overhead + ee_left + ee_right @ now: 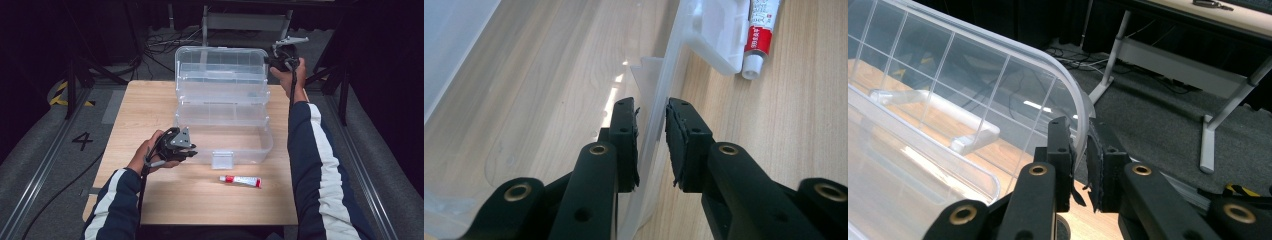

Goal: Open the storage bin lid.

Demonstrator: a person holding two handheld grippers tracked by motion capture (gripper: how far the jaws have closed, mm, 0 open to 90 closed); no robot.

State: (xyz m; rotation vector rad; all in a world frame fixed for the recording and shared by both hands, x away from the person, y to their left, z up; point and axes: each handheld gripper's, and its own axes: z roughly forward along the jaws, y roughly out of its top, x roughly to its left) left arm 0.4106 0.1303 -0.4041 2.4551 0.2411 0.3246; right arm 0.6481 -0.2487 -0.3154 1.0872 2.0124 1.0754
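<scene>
A clear plastic storage box (250,150) stands on the wooden table (145,110) with its gridded lid (220,70) swung up and back. My left gripper (192,150) is at the box's front left wall. In the left gripper view it (651,107) is shut on that thin clear wall (659,80), one pad inside the box and one outside. My right gripper (270,60) reaches the lid's upper right corner. In the right gripper view it (1079,127) is shut on the lid's curved rim (1075,95), and the lid's handle (938,112) shows through the plastic.
A small white tube with a red band (241,180) (760,35) lies on the table in front of the box, near the box's front latch (222,159) (719,30). Behind the table are cables on the floor (160,45) and a desk frame (1168,60).
</scene>
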